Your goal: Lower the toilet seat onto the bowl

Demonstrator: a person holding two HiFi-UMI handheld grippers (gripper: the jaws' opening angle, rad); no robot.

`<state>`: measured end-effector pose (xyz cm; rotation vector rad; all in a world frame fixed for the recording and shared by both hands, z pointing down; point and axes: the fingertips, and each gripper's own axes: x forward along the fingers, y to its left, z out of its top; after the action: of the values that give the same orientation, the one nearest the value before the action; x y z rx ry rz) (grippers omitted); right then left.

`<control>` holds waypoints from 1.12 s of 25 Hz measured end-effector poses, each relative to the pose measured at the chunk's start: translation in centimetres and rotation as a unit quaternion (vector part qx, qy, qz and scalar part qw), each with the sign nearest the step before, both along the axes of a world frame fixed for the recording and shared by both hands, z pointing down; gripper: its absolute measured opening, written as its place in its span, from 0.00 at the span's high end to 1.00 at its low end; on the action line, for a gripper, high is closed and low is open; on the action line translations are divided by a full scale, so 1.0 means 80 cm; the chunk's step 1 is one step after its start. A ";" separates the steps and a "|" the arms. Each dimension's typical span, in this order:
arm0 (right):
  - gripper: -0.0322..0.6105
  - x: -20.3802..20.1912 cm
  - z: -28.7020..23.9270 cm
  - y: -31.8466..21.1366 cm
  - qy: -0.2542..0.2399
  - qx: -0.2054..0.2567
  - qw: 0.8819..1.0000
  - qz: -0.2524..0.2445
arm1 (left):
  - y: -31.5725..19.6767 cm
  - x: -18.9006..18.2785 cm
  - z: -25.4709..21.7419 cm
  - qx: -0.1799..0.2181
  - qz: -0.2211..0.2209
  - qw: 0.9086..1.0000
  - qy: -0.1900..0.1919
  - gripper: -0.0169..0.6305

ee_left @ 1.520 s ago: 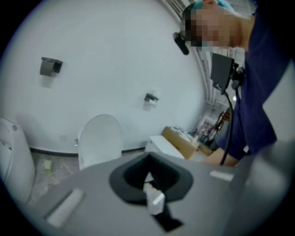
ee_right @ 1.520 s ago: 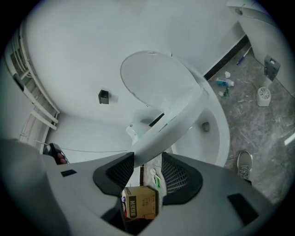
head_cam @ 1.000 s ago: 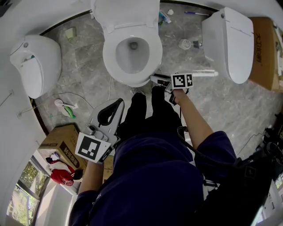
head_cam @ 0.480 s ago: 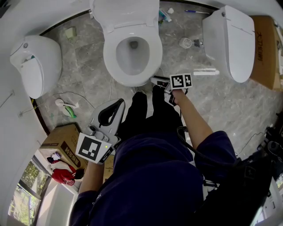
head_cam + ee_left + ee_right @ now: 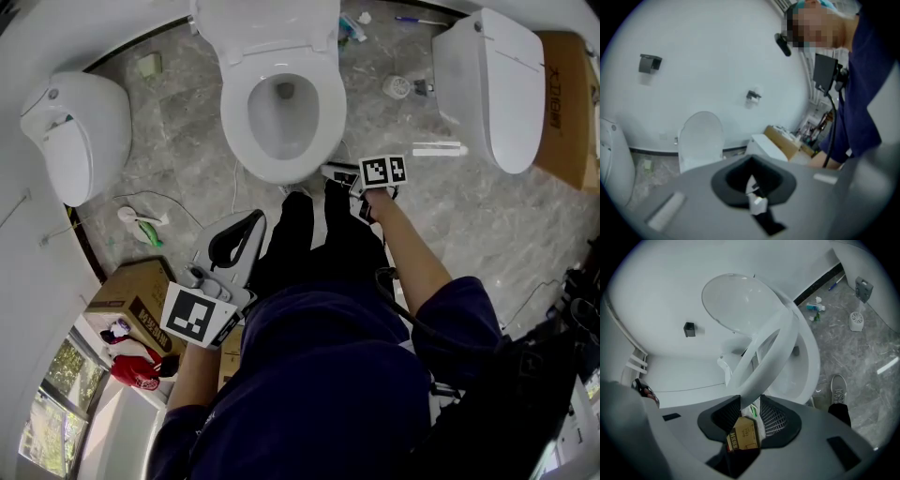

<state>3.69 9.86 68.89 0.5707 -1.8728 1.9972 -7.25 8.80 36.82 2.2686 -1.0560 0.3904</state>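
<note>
Right hand-held gripper [image 5: 750, 403]: jaws closed on the front rim of the toilet seat [image 5: 768, 352]. The rim is pinched between the ribbed pads.

Seat position: tilted, partway between the raised lid [image 5: 736, 305] behind it and the bowl [image 5: 810, 366] below it. It is not resting on the bowl. The lid is seen leaning back towards the white wall.

In the head view the right hand-held gripper [image 5: 332, 172] is seen at the front edge of the toilet [image 5: 319, 141], with its marker cube [image 5: 384, 171] facing up.

Left hand-held gripper [image 5: 249, 227]: held low beside the person's left leg, well apart from the toilet. Its jaws are seen together and nothing is held. In its own view the left hand-held gripper [image 5: 752, 183] is pointed up at the wall.

Surroundings: grey marbled floor [image 5: 187, 141]. Two further toilets are noted, one at the left [image 5: 75, 136] and one at the right [image 5: 492, 89]. A cardboard box [image 5: 136, 300] is noted near the left hand-held gripper.
</note>
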 end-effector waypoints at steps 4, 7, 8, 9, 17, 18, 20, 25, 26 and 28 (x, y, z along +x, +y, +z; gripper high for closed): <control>0.76 0.000 0.008 0.006 0.004 -0.007 1.000 -0.005 | 0.001 -0.002 0.003 -0.005 0.000 1.000 -0.001 0.97; 0.76 0.001 0.016 0.010 0.006 -0.011 1.000 -0.010 | 0.002 -0.003 0.006 -0.009 0.000 1.000 -0.004 0.97; 0.76 0.002 0.018 0.012 0.007 -0.013 1.000 -0.011 | 0.002 -0.004 0.008 -0.011 0.000 1.000 -0.005 0.97; 0.77 0.002 0.021 0.014 0.008 -0.015 1.000 -0.013 | 0.003 -0.004 0.009 -0.013 0.000 1.000 -0.006 0.97; 0.78 0.003 0.042 0.028 0.019 -0.027 0.999 -0.025 | 0.003 -0.008 0.019 -0.022 -0.001 1.000 -0.007 0.97; 0.78 0.003 0.044 0.030 0.019 -0.027 0.999 -0.026 | 0.003 -0.008 0.020 -0.024 -0.001 1.000 -0.007 0.97; 0.78 0.004 0.048 0.032 0.017 -0.023 0.999 -0.029 | 0.003 -0.009 0.023 -0.026 -0.002 1.000 -0.007 0.97; 0.78 0.004 0.060 0.038 0.019 -0.021 0.999 -0.037 | 0.004 -0.014 0.030 -0.034 -0.004 0.999 -0.009 0.97; 0.78 0.004 0.062 0.039 0.018 -0.021 0.999 -0.039 | 0.004 -0.015 0.032 -0.036 -0.004 0.999 -0.009 0.97; 0.78 0.004 0.066 0.040 0.014 -0.019 0.999 -0.041 | 0.004 -0.016 0.035 -0.040 -0.005 0.999 -0.010 0.97</control>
<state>3.98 13.09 74.18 0.5005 -1.8078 1.9587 -8.51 9.09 39.61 2.1916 -1.0439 0.4443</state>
